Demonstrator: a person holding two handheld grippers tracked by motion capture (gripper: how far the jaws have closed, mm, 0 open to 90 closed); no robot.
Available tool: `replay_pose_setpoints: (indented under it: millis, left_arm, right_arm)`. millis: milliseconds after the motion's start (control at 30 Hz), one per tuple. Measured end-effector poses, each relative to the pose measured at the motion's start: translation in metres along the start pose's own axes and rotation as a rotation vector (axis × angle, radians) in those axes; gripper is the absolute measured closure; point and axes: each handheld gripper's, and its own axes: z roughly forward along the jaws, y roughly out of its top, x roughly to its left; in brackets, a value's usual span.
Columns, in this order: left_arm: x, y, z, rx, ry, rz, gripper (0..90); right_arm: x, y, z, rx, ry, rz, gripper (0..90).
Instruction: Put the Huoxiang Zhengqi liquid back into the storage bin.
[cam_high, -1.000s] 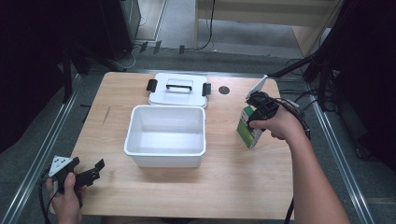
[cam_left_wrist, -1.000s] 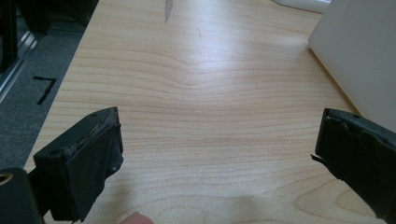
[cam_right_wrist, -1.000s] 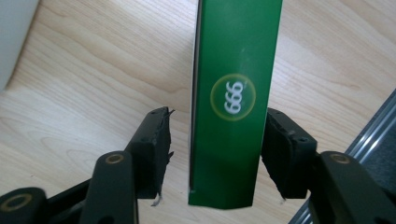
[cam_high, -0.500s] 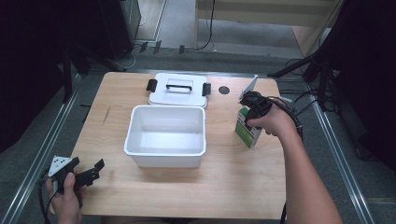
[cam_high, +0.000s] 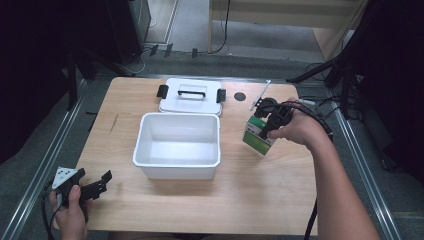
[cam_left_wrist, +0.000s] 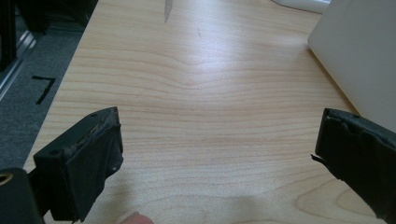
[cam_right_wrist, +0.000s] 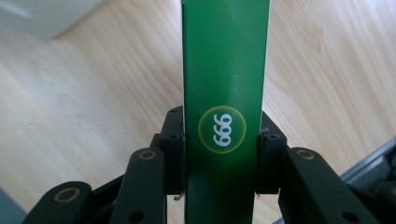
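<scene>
Since the earlier frames the right gripper and its green box have shifted slightly left, toward the bin; the left gripper is unchanged at the near left corner.

Right gripper: jaws closed on the two narrow sides of the box, pads touching it at the level of a round "999" label. In the high view the box is tilted, its top leaning toward the hand, and sits just right of the bin, over the table; whether its lower edge touches the wood cannot be told.

Left gripper: jaws wide apart, holding nothing, bare wood between them; the bin's white wall lies ahead to the right.

Bin: white, open, near the table's centre. Its lid, with black handle and side clips, lies flat just behind it. A dark round hole in the tabletop lies right of the lid.
</scene>
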Motion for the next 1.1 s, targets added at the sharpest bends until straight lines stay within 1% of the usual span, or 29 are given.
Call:
replay_pose_setpoints:
  millis: [33, 67, 133, 200, 233, 267, 300, 333, 367, 467, 533, 567, 600, 633, 833, 867, 900, 933, 1000, 1100]
  left_arm:
    - [0.0, 0.0, 0.0, 0.0, 0.001, 0.0, 1.5]
    - [0.0, 0.0, 0.0, 0.001, 0.001, 0.001, 1.5]
    - [-0.001, 0.0, 0.0, 0.0, 0.002, 0.001, 1.5]
    - [0.0, 0.0, 0.0, 0.001, 0.001, 0.001, 1.5]
    - [0.0, 0.0, 0.0, 0.001, 0.001, 0.001, 1.5]
    - [0.0, 0.0, 0.0, 0.001, 0.002, 0.001, 1.5]
    - [0.0, 0.0, 0.0, 0.002, 0.001, 0.001, 1.5]
    - [0.0, 0.0, 0.0, 0.002, 0.001, 0.001, 1.5]
    - [0.0, 0.0, 0.0, 0.004, 0.001, 0.004, 1.5]
    - [0.0, 0.0, 0.0, 0.004, 0.0, 0.002, 1.5]
    - [0.0, 0.0, 0.0, 0.003, 0.0, 0.002, 1.5]
    - [0.0, 0.0, 0.0, 0.003, -0.001, 0.002, 1.5]
    - [0.0, 0.0, 0.0, 0.003, -0.001, 0.002, 1.5]
    - [0.0, 0.0, 0.0, 0.003, -0.001, 0.002, 1.5]
    - [-0.001, 0.0, 0.0, 0.007, 0.0, 0.006, 1.5]
    - [-0.001, 0.0, 0.0, 0.007, 0.0, 0.006, 1.5]
    - [-0.001, 0.0, 0.0, 0.007, 0.0, 0.006, 1.5]
    - [-0.001, 0.0, 0.0, 0.007, 0.0, 0.007, 1.5]
    - [-0.001, 0.0, 0.0, 0.006, -0.001, 0.005, 1.5]
    - [0.0, 0.0, 0.0, 0.006, -0.002, 0.005, 1.5]
  right_arm:
    - [0.0, 0.0, 0.0, 0.0, 0.0, 0.0, 64.4]
    - [0.005, 0.001, -0.011, -0.022, 0.016, -0.046, 64.4]
    - [0.009, 0.002, -0.02, -0.037, 0.017, -0.085, 64.4]
    - [0.013, 0.004, -0.029, -0.049, 0.008, -0.123, 64.4]
    - [0.013, 0.004, -0.029, -0.049, 0.008, -0.123, 64.4]
    - [0.017, 0.007, -0.037, -0.054, 0.003, -0.151, 64.4]
    - [0.02, 0.007, -0.042, -0.055, 0.001, -0.166, 64.4]
    - [0.02, 0.007, -0.042, -0.055, 0.001, -0.166, 64.4]
    - [0.024, 0.009, -0.05, -0.061, -0.004, -0.195, 64.4]
    - [0.03, 0.011, -0.062, -0.075, 0.005, -0.234, 64.5]
    - [0.034, 0.013, -0.069, -0.082, 0.014, -0.251, 64.5]
    - [0.036, 0.013, -0.073, -0.084, 0.019, -0.25, 64.5]
    - [0.036, 0.013, -0.073, -0.084, 0.019, -0.25, 64.5]
    - [0.039, 0.015, -0.08, -0.091, 0.025, -0.261, 64.4]
    - [0.044, 0.023, -0.097, -0.11, 0.019, -0.301, 64.6]
    - [0.045, 0.025, -0.099, -0.108, 0.021, -0.298, 64.6]
    - [0.046, 0.027, -0.101, -0.11, 0.017, -0.299, 64.6]
    - [0.047, 0.029, -0.102, -0.116, 0.016, -0.314, 64.6]
    - [0.05, 0.035, -0.104, -0.116, 0.008, -0.324, 64.7]
    - [0.054, 0.045, -0.104, -0.118, 0.015, -0.351, 64.6]
